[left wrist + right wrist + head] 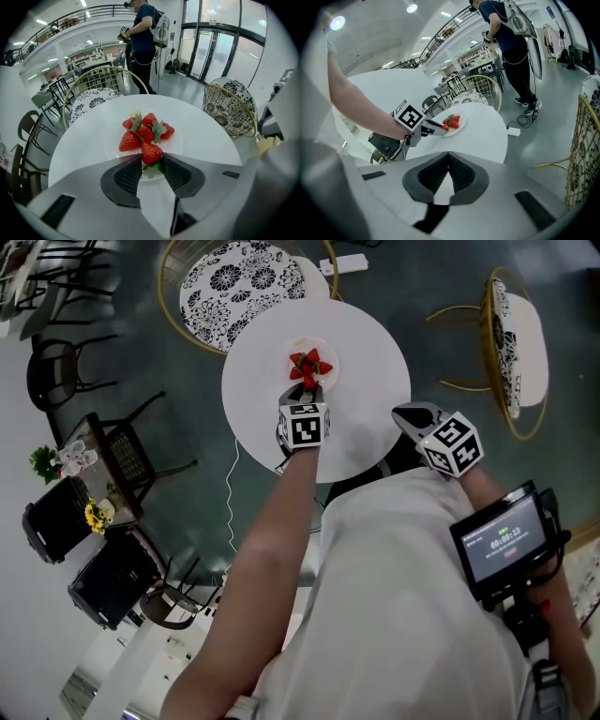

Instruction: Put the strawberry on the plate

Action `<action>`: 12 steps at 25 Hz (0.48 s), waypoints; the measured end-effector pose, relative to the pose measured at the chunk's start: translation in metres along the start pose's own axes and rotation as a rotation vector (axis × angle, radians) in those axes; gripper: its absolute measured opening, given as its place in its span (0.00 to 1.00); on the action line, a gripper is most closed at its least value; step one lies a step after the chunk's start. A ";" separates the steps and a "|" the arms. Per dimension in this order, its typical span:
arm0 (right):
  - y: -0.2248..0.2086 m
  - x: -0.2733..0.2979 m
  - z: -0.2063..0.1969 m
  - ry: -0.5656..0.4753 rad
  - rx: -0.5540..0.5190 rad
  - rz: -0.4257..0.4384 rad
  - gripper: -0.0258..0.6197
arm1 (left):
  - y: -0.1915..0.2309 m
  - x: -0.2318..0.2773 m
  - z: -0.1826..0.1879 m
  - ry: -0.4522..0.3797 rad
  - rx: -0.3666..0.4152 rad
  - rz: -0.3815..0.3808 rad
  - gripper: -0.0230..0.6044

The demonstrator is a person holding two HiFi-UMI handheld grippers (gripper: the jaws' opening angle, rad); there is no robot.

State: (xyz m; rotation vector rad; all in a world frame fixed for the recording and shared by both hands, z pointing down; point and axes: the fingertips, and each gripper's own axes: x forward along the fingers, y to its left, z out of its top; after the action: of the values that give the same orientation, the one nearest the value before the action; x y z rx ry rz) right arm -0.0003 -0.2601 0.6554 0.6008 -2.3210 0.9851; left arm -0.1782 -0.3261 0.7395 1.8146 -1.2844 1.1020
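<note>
Several red strawberries [140, 131] lie heaped on a white plate [177, 143] in the middle of the round white table [375, 390]. My left gripper [152, 159] is shut on one more strawberry [151, 152], green leaves toward the camera, right at the near edge of the heap and low over the plate. From above, the left gripper [307, 388] points down at the plate [330, 351]. My right gripper [448, 154] is shut and empty, held back over the table's near right edge, well away from the plate [458, 127]. It also shows in the head view [405, 414].
Two gold wire chairs with patterned cushions stand by the table, one behind [242, 277] and one to the right [514, 343]. A white power strip [342, 264] lies on the floor. A person [143, 42] stands beyond the table. Dark chairs [112, 456] are at the left.
</note>
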 end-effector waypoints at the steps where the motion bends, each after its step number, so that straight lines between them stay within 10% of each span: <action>1: 0.000 0.000 0.001 -0.001 -0.002 0.002 0.05 | 0.000 0.000 0.000 0.006 -0.001 -0.008 0.26; 12: -0.002 0.001 0.005 0.003 -0.020 0.017 0.05 | -0.006 -0.006 0.001 -0.007 0.013 -0.060 0.33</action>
State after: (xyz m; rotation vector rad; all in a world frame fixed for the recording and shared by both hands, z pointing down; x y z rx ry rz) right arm -0.0014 -0.2647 0.6539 0.5723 -2.3341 0.9690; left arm -0.1728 -0.3229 0.7335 1.8556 -1.2210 1.0744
